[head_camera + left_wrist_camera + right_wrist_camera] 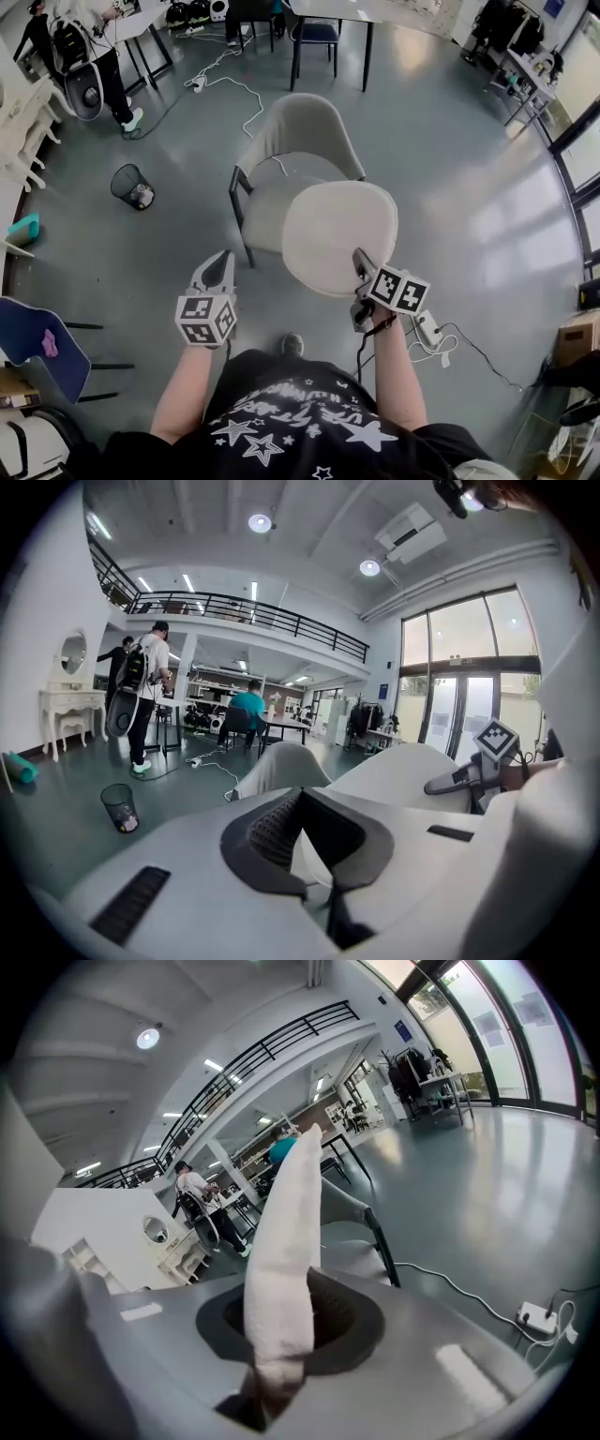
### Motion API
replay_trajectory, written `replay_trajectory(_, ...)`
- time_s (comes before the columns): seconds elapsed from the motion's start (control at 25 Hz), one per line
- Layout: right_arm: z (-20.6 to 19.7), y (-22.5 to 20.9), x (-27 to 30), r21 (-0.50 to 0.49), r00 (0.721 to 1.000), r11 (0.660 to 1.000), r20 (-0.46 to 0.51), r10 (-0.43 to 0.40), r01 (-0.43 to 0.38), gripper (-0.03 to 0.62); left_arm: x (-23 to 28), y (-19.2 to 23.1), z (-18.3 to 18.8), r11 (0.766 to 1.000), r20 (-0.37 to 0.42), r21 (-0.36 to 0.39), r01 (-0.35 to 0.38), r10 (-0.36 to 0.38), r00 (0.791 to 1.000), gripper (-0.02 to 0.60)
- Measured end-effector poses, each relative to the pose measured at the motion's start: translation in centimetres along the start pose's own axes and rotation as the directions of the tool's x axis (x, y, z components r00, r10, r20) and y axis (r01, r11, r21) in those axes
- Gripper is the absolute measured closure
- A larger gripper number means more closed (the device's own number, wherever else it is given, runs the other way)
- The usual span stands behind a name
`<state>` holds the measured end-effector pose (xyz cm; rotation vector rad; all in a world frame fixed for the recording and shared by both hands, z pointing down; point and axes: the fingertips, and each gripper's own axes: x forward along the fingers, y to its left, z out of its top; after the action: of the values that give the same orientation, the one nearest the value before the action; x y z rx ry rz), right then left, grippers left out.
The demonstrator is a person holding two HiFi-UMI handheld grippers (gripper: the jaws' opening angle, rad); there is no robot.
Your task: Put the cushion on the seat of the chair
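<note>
A pale grey chair (298, 131) with dark legs stands on the floor in front of me, its seat (262, 208) facing me. A round off-white cushion (337, 234) hangs over the seat's right front part. My right gripper (360, 266) is shut on the cushion's near edge. In the right gripper view the cushion (286, 1241) stands edge-on between the jaws (279, 1340), with the chair (354, 1211) behind it. My left gripper (215, 272) is open and holds nothing, left of the cushion and apart from it. The left gripper view shows the chair (281, 761), the cushion (398, 766) and the right gripper (473, 772).
A black mesh bin (131, 186) stands left of the chair. White cables (234, 89) trail across the floor behind it, and a power strip (429, 328) lies at my right. A blue chair (37, 342) is at the left edge. A person (103, 56) and tables (323, 14) are at the back.
</note>
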<state>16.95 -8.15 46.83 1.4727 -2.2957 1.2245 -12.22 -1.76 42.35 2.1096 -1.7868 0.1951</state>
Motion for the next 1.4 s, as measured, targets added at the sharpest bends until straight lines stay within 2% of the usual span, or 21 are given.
replay_trajectory(0.44,-1.3,0.0,2.5,0.051,0.998,0.998,-0.055,0.034,-0.031,0.537,0.8,0.4,-0.4,1.0,-0.035,-0.015,-0.005,0.005,0.999,0.575)
replay_trajectory(0.64,-0.7,-0.4,3.5,0.059,0.998,0.998,-0.057,0.008,-0.005,0.537,2.8,1.7,-1.0,0.999,-0.056,-0.034,0.004,-0.006,0.998,0.575)
replay_trajectory(0.8,0.6,-0.5,4.5,0.054,0.999,0.998,-0.043,-0.012,0.014,0.537,5.2,2.1,-0.8,0.999,-0.067,-0.01,0.039,-0.04,0.997,0.575)
replay_trajectory(0.96,1.2,0.0,6.4,0.084,0.999,0.996,-0.042,-0.026,0.029,0.537,7.9,3.2,-0.3,0.997,-0.075,-0.027,0.066,-0.068,0.995,0.575)
replay_trajectory(1.12,0.7,0.7,9.3,0.085,0.995,0.995,-0.093,-0.042,0.05,0.537,10.6,4.6,-0.4,0.995,-0.111,-0.025,0.096,-0.099,0.989,0.575)
replay_trajectory(1.28,0.9,1.5,13.1,0.091,0.99,0.994,-0.133,-0.056,0.068,0.537,13.7,7.0,-0.1,0.993,-0.133,-0.055,0.105,-0.112,0.985,0.575)
replay_trajectory(1.4,1.2,1.9,16.2,0.094,0.984,0.992,-0.166,-0.063,0.079,0.537,16.3,8.9,-0.1,0.992,-0.157,-0.044,0.119,-0.125,0.98,0.575)
